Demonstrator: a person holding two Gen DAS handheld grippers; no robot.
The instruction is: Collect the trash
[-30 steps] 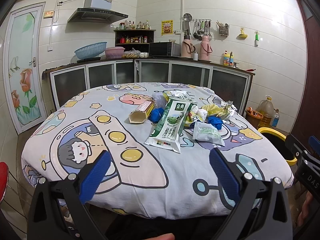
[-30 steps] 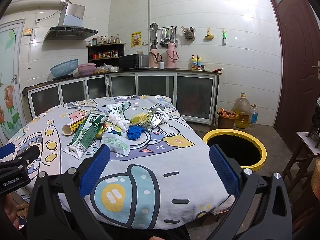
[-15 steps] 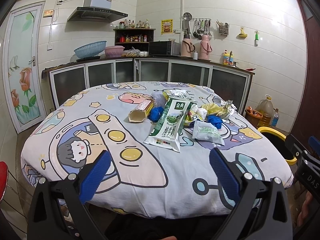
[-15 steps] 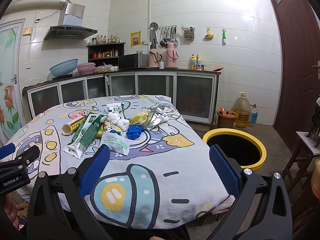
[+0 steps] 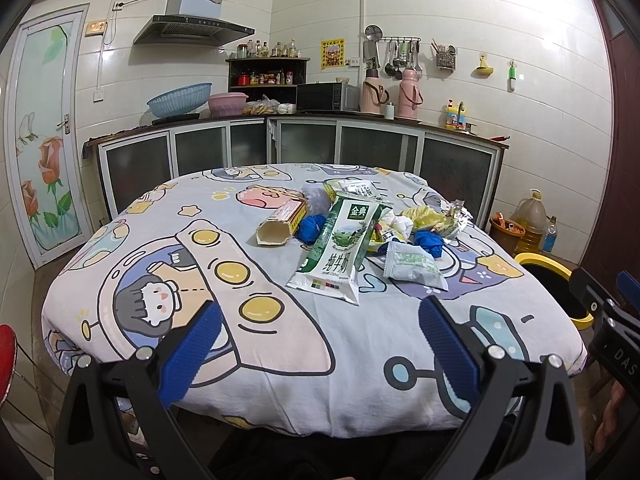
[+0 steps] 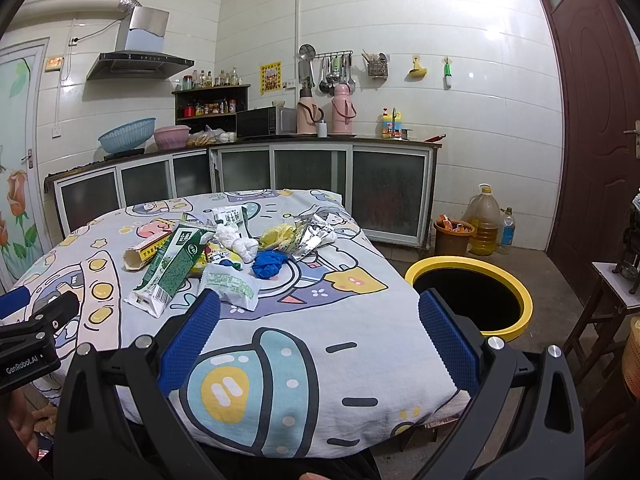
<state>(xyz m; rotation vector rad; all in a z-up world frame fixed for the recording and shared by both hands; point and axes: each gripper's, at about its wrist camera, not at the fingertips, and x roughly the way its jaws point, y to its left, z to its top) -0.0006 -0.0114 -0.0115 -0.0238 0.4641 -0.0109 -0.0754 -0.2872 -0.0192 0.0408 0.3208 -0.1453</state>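
A heap of trash lies mid-table: a green-and-white milk carton (image 5: 340, 246) (image 6: 172, 266), a yellow box (image 5: 282, 224) (image 6: 146, 248), a white-green packet (image 5: 414, 264) (image 6: 232, 286), a blue crumpled wad (image 5: 428, 240) (image 6: 269, 264), white tissue (image 6: 238, 240) and a foil wrapper (image 6: 310, 236). A yellow-rimmed black bin (image 6: 470, 296) (image 5: 554, 280) stands on the floor right of the table. My left gripper (image 5: 320, 344) is open and empty over the table's near edge. My right gripper (image 6: 318, 340) is open and empty, short of the packet.
The round table wears a cartoon cloth (image 5: 200, 280) (image 6: 320, 360). Kitchen cabinets (image 5: 360, 148) line the back wall. An oil jug (image 6: 484, 220) and an orange bucket (image 6: 452, 236) stand by the wall. A wooden stool (image 6: 612, 300) is at the right, a brown door (image 6: 592, 120) behind it.
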